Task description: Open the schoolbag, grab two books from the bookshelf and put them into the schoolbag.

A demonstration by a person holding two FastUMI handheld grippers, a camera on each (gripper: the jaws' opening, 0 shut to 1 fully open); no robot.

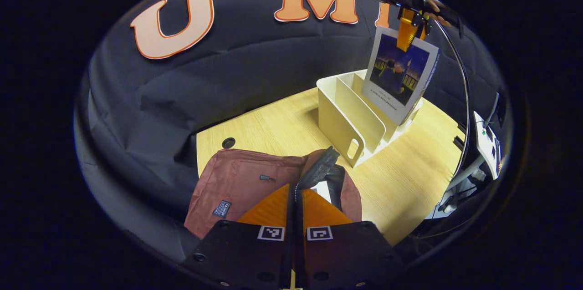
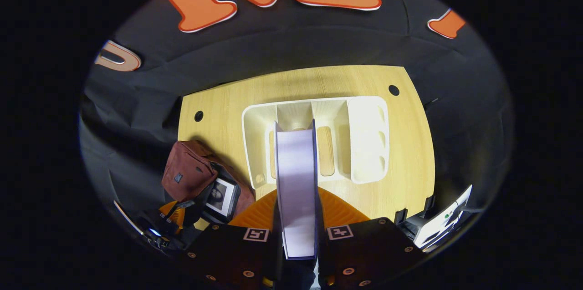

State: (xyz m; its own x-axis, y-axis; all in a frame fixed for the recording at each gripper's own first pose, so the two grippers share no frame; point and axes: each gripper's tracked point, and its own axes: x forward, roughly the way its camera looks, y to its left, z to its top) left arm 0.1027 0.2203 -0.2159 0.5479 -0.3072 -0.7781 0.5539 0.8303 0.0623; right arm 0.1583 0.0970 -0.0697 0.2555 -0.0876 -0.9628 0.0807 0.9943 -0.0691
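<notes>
My left gripper (image 1: 295, 195) is shut on the open edge of the reddish-brown schoolbag (image 1: 237, 185), whose dark mesh flap (image 1: 321, 169) stands up from between the fingers. A first book (image 2: 222, 195) sits inside the bag (image 2: 186, 171). My right gripper (image 2: 296, 199) is shut on a second book (image 2: 296, 176), seen edge-on with its pages facing me. In the left gripper view that dark-covered book (image 1: 401, 76) hangs from the right gripper (image 1: 406, 37) just above the white bookshelf (image 1: 350, 117). The shelf's slots (image 2: 360, 135) look bare.
The bag and shelf stand on a light wooden table (image 1: 410, 176) with round cable holes (image 2: 198, 115). A white device (image 1: 485, 144) sits at the table's right edge. A thin cable (image 1: 463, 85) arcs down from the right gripper. Black cloth surrounds the table.
</notes>
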